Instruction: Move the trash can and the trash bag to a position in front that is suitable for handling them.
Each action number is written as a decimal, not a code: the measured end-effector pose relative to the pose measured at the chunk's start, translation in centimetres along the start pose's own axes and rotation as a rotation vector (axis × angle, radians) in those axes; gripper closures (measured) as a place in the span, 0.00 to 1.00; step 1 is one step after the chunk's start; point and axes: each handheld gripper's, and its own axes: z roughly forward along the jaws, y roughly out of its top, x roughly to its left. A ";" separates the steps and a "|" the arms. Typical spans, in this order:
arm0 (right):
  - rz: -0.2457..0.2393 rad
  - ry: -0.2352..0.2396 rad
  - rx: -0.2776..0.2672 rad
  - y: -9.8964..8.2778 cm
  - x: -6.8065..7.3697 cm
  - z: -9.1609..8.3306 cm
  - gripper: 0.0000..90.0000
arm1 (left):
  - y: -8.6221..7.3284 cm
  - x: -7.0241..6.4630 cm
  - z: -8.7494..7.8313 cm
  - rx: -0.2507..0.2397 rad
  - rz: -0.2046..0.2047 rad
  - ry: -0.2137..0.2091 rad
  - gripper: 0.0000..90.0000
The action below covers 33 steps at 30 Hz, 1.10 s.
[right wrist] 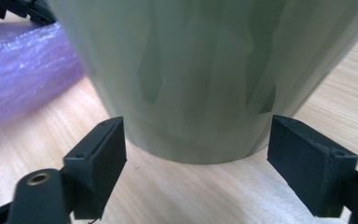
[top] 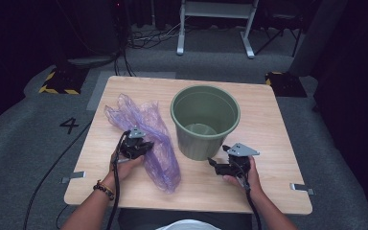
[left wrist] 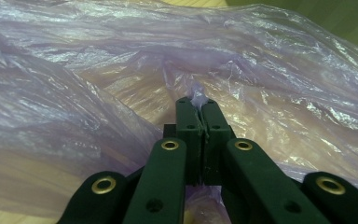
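A crumpled purple plastic bag [top: 146, 127] lies on the left half of the wooden table [top: 268, 120]. My left gripper [top: 148, 143] is shut on a fold of the bag [left wrist: 261, 70]; in the left gripper view the film is pinched between the closed tips [left wrist: 196, 105]. A green plastic bucket [top: 205, 120] stands upright and empty at the table's middle. My right gripper [top: 215, 163] is low by the near side of the bucket, pointing at its base. In the right gripper view its jaws [right wrist: 205, 156] stand open on either side of the bucket's foot [right wrist: 205, 70], with the pads apart from it.
The bag [right wrist: 23, 70] reaches close to the bucket's left side. The table's front edge runs just under both hands. Beyond the table, cables [top: 148, 38] cross the grey floor, and a white frame [top: 215, 28] and two yellow-striped bases [top: 60, 81] stand there.
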 end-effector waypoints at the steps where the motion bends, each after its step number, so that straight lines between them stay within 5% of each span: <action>1: 0.007 -0.009 -0.003 0.0 -0.2 0.0 0.22 | 0.3 0.0 0.3 0.002 0.007 -0.006 0.98; 14: 0.014 -0.005 -0.002 -0.2 -1.2 -0.1 0.23 | 3.8 -2.1 4.4 0.003 0.072 -0.054 0.98; 25: 0.015 -0.013 0.007 -0.3 -1.9 0.2 0.24 | 5.8 -2.9 6.8 -0.038 0.032 -0.067 0.98; 33: 0.032 -0.044 0.025 -0.3 -2.9 0.7 0.24 | 6.9 -3.2 8.1 -0.019 0.069 -0.041 0.98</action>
